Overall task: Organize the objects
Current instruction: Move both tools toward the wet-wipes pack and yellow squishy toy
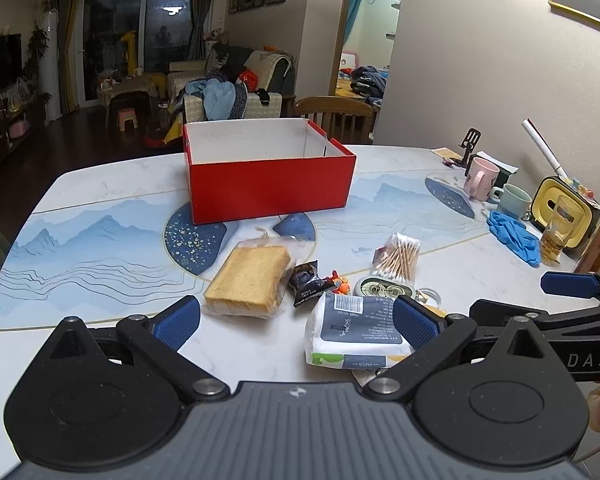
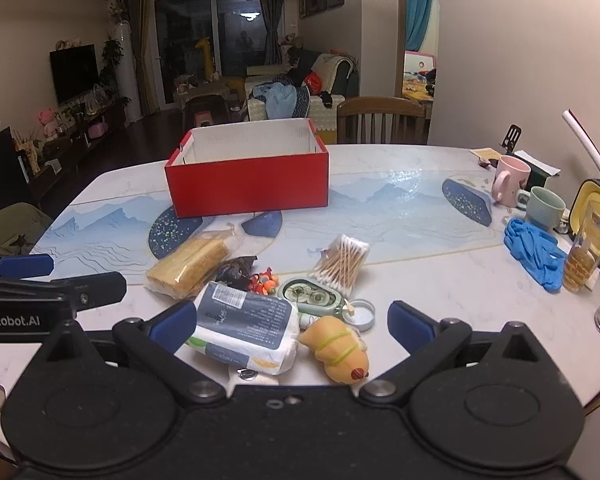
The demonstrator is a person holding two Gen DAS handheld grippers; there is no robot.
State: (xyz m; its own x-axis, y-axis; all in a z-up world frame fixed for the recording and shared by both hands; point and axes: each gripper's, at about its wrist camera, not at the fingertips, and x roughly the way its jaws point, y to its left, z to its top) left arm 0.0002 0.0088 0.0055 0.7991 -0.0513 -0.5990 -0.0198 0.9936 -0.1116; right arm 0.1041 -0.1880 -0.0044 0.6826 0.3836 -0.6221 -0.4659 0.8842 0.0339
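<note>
An open, empty red box [image 1: 268, 188] [image 2: 248, 188] stands mid-table. In front of it lie bagged bread [image 1: 248, 280] [image 2: 188, 266], a dark snack packet [image 1: 306, 282] [image 2: 236, 268], an orange trinket [image 1: 340, 282] [image 2: 266, 280], a bag of cotton swabs [image 1: 398, 258] [image 2: 342, 262], a green case [image 1: 382, 288] [image 2: 310, 294], a tissue pack [image 1: 356, 330] [image 2: 244, 326] and a yellow squishy toy [image 2: 338, 350]. My left gripper [image 1: 296, 320] is open above the near table, its right finger by the tissue pack. My right gripper [image 2: 292, 326] is open over the tissue pack and toy.
The table's right side holds a pink mug [image 2: 508, 180], a green mug [image 2: 544, 208], blue gloves [image 2: 536, 254], a glass of tea [image 2: 588, 252], a yellow holder [image 2: 596, 204] and a phone stand [image 2: 512, 138]. A wooden chair [image 2: 380, 120] stands behind the table.
</note>
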